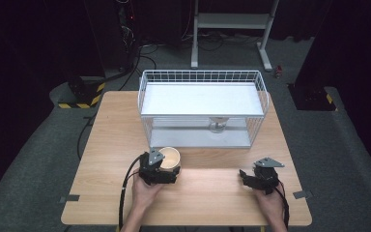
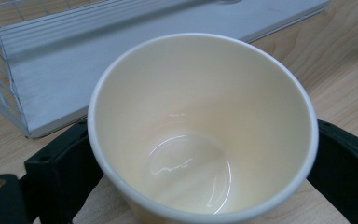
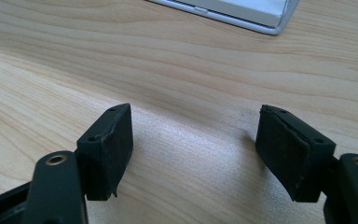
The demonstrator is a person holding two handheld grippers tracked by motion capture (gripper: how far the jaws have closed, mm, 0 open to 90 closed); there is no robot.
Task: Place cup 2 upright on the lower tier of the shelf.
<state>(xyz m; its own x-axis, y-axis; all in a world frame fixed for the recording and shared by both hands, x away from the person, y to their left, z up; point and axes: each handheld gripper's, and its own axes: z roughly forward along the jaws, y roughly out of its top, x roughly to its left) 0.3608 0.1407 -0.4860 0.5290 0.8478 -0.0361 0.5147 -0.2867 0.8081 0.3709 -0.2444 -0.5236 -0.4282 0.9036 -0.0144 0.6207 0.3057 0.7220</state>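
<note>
Left gripper closed around cream paper cup on table before wire rack, right gripper idle, half-open, empty; grasp step, likely; next, lifting upright toward rack.

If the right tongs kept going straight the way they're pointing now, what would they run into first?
Probably bare table first, then the front corner of the white wire rack's bottom shelf. The right tongs stand open with nothing between them; depth is hard to judge.

Left gripper low with jaws spread wide, right gripper level, jaws parted with bare gap.
</note>
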